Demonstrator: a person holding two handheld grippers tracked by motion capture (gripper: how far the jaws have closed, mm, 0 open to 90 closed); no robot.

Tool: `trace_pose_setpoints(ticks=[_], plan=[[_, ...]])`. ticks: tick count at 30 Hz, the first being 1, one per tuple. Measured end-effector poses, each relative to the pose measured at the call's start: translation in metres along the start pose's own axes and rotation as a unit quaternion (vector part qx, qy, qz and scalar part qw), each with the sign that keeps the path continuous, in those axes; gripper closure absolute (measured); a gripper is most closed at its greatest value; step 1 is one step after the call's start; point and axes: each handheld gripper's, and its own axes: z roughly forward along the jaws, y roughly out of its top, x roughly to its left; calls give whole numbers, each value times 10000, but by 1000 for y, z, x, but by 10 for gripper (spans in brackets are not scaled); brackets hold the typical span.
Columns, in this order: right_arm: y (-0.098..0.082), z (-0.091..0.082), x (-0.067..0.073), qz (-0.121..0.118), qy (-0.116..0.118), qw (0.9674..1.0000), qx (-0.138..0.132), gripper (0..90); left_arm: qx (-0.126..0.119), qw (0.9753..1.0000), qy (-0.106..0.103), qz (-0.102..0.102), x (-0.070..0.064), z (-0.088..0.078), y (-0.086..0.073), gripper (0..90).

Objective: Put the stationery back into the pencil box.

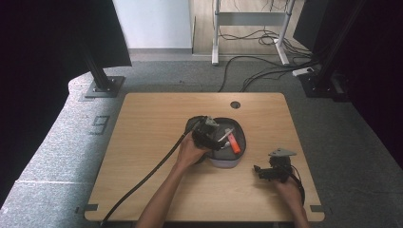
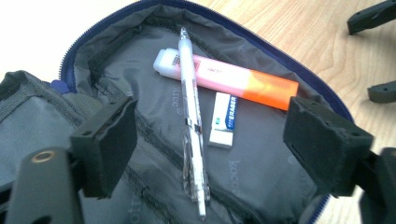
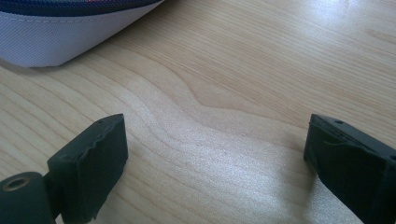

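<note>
My left claw (image 2: 205, 140) hangs open over the open pencil case (image 2: 261, 186), the clear pen (image 2: 192, 116) lying loose inside across the highlighter (image 2: 233, 79), beside the eraser (image 2: 224, 119). My right claw (image 3: 215, 168) rests open on the tabletop (image 3: 261, 70).

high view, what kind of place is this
Probably a lab or recording workspace, not a home: a bare wooden table on grey carpet, black stand bases beside it, and loose cables running across the floor behind.
</note>
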Motion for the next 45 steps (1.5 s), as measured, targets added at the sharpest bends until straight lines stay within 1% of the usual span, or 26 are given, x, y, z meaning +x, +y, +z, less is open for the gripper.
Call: trace_pose_setpoints(ticks=[1, 3, 7, 15, 19, 22, 26, 30, 32, 36, 41, 45], plan=[[0, 0, 0, 0, 0, 10000, -2, 60, 12, 10000, 1, 24, 0, -2, 0, 153], [0, 0, 0, -1, 1, 10000, -1, 60, -40, 10000, -11, 25, 0, -7, 0, 143], [0, 0, 0, 0, -1, 10000, 0, 60, -132, 9999, -40, -13, 1, -15, -2, 125], [0, 0, 0, -8, -2, 10000, -5, 60, -179, 9998, 92, 70, 3, -32, -7, 62], [0, 0, 0, -8, -2, 10000, -5, 60, -128, 9997, 154, 150, 2, -38, -10, 41], [0, 0, 0, -8, -2, 10000, -5, 60, -134, 9995, 193, 204, 2, -43, -14, 24], [0, 0, 0, 6, -2, 10000, 2, 60, -150, 9993, 253, 242, 2, -52, -22, 5], [0, 0, 0, 13, -4, 10000, 1, 60, -204, 9991, 298, 234, 5, -61, -30, 0], [0, 0, 0, 6, -4, 10000, -2, 60, -295, 9989, 315, 200, 7, -69, -35, 0], [0, 0, 0, 3, -1, 10000, -2, 60, -366, 9985, 379, 159, 10, -79, -44, 0], [0, 0, 0, 1, -2, 10000, -1, 60, -403, 9981, 468, 89, 14, -92, -60, 0], [0, 0, 0, 0, -1, 10000, 0, 60, -381, 9978, 532, 38, 18, -102, -74, 0]])
